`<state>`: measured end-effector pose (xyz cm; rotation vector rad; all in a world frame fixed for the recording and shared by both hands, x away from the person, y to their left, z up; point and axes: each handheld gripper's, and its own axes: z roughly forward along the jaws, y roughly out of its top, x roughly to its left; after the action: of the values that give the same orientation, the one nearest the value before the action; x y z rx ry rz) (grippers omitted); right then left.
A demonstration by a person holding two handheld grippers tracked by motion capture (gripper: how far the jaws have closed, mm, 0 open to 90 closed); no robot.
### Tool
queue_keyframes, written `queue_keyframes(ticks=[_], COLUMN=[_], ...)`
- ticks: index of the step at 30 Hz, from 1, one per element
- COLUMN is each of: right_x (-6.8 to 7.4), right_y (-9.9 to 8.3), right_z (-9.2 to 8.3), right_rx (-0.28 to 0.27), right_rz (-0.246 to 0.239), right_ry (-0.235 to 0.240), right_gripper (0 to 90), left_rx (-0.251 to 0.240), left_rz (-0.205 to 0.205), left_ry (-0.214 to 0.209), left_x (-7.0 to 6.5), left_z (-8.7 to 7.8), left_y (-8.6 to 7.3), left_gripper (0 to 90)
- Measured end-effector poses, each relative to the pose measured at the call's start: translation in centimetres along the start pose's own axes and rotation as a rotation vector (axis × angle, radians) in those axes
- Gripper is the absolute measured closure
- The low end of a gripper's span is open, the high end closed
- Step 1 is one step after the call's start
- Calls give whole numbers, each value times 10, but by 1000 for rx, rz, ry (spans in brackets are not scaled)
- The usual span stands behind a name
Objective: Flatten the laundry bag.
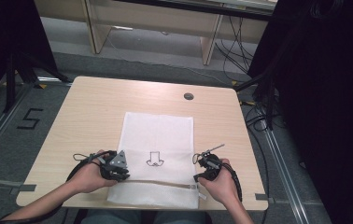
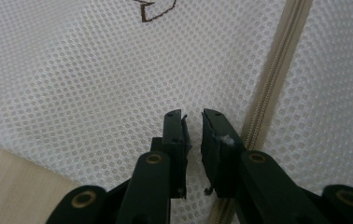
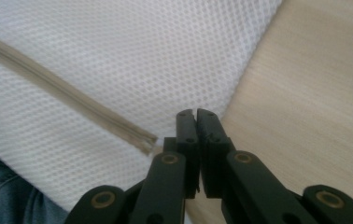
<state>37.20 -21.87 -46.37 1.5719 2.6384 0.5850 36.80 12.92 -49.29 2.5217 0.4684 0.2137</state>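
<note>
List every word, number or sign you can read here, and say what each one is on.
"5": black mark on the grey floor, left of the table.
A brown outline drawing on the white mesh bag, shaped roughly like an arrow; no letters legible in it.
No other readable text.

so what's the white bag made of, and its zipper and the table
The white bag looks like a synthetic mesh fabric, matte, with a regular grid of tiny holes that the table shows through. Its zipper seems to be beige woven tape with fine coil teeth, probably nylon. The table looks like a light wood-grain laminate, smooth and low-sheen; solid wood can't be ruled out.
</note>
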Motion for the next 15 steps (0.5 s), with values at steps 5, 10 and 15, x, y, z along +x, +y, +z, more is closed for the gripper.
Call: queue_keyframes(ticks=[5,10,15], right_x=[-1,5,5], right_y=[2,4,5], right_z=[8,14,19], right_rx=[-2,10,-16], right_rz=[-25,-35,-76], right_ry=[-1,-3,0], right_gripper=[867,853,827], left_rx=[8,7,1], left_rz=[11,15,11], left_ry=[13,20,21], left_x=[-3,-7,-7], left_z=[1,0,-2], left_y=[-3,-5,-8], left_gripper=[787,787,775])
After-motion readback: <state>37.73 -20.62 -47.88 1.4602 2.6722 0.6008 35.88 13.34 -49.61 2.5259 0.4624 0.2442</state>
